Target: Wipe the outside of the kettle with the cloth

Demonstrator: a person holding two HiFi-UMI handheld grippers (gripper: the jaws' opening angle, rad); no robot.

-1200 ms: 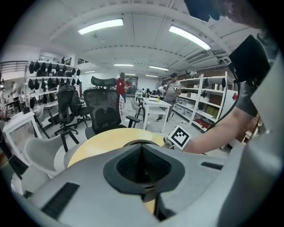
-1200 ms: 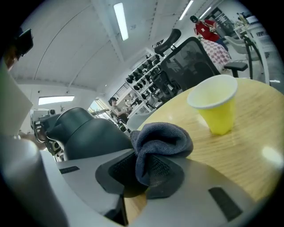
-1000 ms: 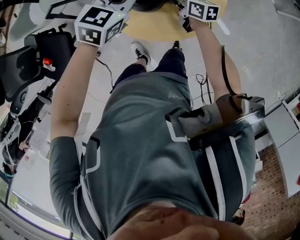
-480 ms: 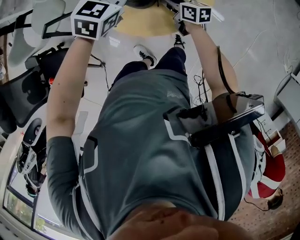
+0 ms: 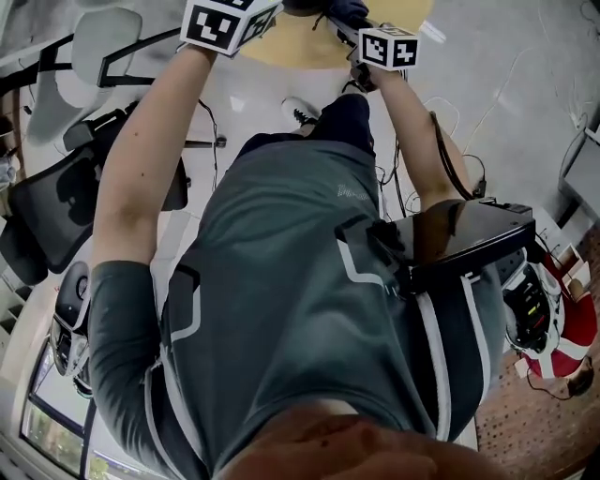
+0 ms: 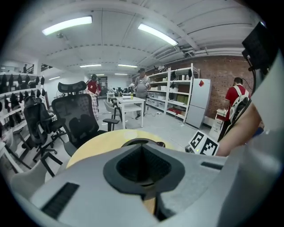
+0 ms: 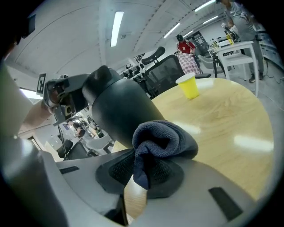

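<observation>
In the right gripper view, my right gripper (image 7: 148,166) is shut on a dark blue cloth (image 7: 162,141), which bunches up above the jaws. Just behind the cloth stands the black kettle (image 7: 119,106), on a round wooden table (image 7: 222,119); I cannot tell whether the cloth touches it. My left gripper (image 7: 62,98) shows at the kettle's far side, near its top. In the left gripper view, its jaws (image 6: 143,148) are closed with nothing seen between them, and a dark rim (image 6: 138,142) peeks over them. In the head view, both marker cubes (image 5: 230,21) (image 5: 387,45) reach over the table's edge (image 5: 300,47).
A yellow cup (image 7: 188,85) stands farther back on the table. Black office chairs (image 6: 77,117) ring the table. A white table (image 6: 128,103), shelving (image 6: 177,91) and people stand in the room beyond. My torso fills most of the head view.
Both arms have stretched farther forward over the table, so the marker cubes sit higher in the head view. The view has swung, and the chairs at left have shifted.
</observation>
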